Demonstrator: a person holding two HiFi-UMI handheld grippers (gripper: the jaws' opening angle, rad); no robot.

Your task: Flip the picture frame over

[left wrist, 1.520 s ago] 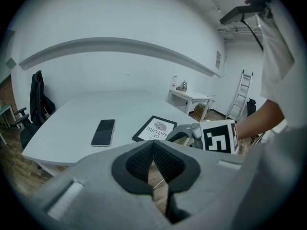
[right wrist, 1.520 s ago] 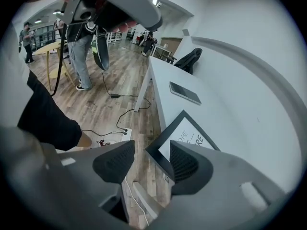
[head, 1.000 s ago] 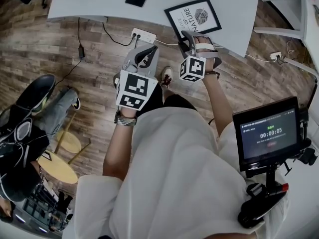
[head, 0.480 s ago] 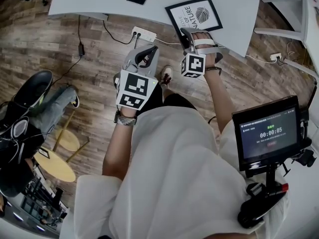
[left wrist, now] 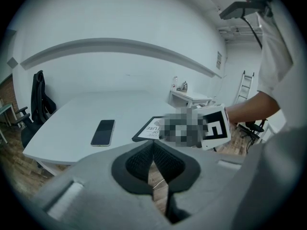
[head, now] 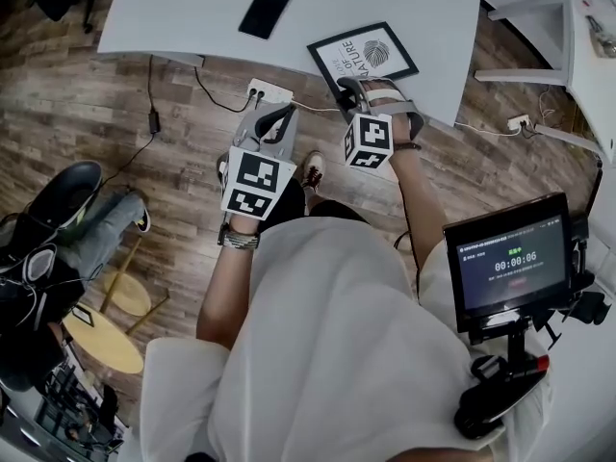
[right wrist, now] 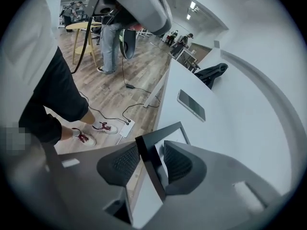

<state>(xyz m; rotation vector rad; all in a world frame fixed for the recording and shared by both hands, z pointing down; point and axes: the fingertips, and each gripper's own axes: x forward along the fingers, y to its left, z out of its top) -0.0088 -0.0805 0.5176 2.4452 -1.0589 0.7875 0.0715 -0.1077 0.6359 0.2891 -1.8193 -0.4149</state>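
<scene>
The picture frame point(head: 364, 54), black-edged with a leaf print facing up, lies at the white table's point(head: 192, 8) near edge. My right gripper point(head: 366, 87) straddles its near border, one jaw under and one over. In the right gripper view the black border point(right wrist: 163, 131) runs between the pads, which have just been closing; a thin gap still shows beside the right pad. My left gripper point(head: 274, 114) hangs over the floor left of the frame, shut on nothing. In the left gripper view point(left wrist: 153, 159) the frame point(left wrist: 151, 127) lies ahead, partly hidden by the right gripper.
A dark phone point(head: 268, 8) lies on the table, left of the frame. A white power strip point(head: 269, 92) with cables sits on the wood floor under the table edge. A screen on a stand point(head: 508, 263) is at right. A person sits at far left point(head: 58, 219).
The right gripper has tipped further down over the frame's near border and its jaws stand narrower around it. The left gripper has kept its place.
</scene>
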